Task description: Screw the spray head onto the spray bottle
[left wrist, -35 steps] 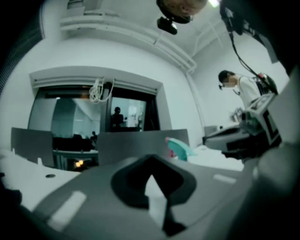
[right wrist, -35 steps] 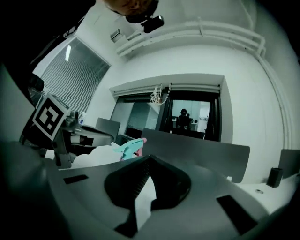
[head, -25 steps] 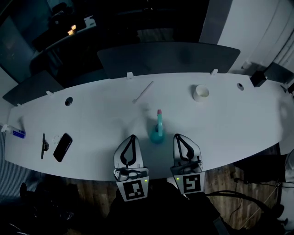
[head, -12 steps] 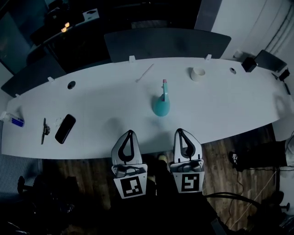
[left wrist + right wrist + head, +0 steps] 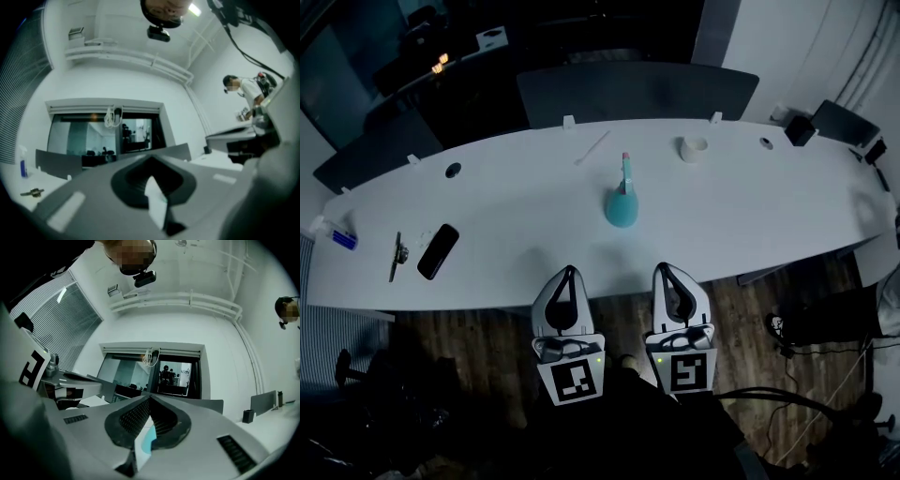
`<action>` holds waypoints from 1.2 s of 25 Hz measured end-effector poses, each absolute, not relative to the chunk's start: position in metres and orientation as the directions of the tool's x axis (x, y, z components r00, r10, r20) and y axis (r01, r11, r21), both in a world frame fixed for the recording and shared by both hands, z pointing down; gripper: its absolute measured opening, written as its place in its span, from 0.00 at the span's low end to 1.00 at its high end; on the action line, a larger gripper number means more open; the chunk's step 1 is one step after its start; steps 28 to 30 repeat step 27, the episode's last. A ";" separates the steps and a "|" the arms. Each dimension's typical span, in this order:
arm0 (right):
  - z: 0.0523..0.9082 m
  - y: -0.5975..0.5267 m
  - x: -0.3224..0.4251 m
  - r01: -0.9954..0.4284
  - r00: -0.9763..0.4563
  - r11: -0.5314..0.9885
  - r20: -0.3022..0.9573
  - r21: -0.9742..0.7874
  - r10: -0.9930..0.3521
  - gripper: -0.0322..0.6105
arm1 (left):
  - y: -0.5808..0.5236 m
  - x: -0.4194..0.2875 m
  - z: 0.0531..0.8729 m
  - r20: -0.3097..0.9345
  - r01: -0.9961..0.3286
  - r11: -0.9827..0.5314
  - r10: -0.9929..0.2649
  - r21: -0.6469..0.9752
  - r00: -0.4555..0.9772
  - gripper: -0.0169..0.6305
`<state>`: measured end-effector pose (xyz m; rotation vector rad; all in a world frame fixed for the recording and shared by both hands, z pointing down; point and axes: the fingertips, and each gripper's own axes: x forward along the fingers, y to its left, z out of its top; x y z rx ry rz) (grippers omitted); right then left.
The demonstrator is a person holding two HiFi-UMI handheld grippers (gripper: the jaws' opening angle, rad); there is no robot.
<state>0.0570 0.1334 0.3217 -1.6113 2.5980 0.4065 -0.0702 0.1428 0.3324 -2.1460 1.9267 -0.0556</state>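
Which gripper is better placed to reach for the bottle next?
Right, narrowly: the right gripper sits slightly nearer the bottle than the left gripper. Both are shut, at the table's near edge.

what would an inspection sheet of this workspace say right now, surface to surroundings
surface: long curved white table, two round holes in it
job's things: teal spray bottle upright mid-table; spray head with a pink tip seems to sit on it, tightness cannot be told
clutter: black phone, thin dark tool, small blue item, white stick, white cup, dark box
grippers: left gripper and right gripper both shut, empty, side by side at the near edge, apart from the bottle
cables: thin leads on the floor at right
surroundings: dark panel behind the table, wood floor, another person further off
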 end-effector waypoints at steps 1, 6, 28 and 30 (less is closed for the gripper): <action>0.321 0.136 0.059 -0.883 -0.460 0.425 -0.185 0.197 -0.869 0.06 | 0.145 -0.067 0.331 -0.145 -0.974 -0.087 -0.982 -0.210 0.119 0.03; 0.321 0.144 0.065 -0.874 -0.473 0.434 -0.177 0.219 -0.863 0.06 | 0.152 -0.055 0.328 -0.160 -0.972 -0.099 -0.978 -0.215 0.135 0.03; 0.316 0.154 0.077 -0.868 -0.475 0.427 -0.180 0.253 -0.861 0.06 | 0.162 -0.039 0.323 -0.164 -0.963 -0.104 -0.975 -0.249 0.148 0.03; 0.316 0.154 0.077 -0.868 -0.475 0.427 -0.180 0.253 -0.861 0.06 | 0.162 -0.039 0.323 -0.164 -0.963 -0.104 -0.975 -0.249 0.148 0.03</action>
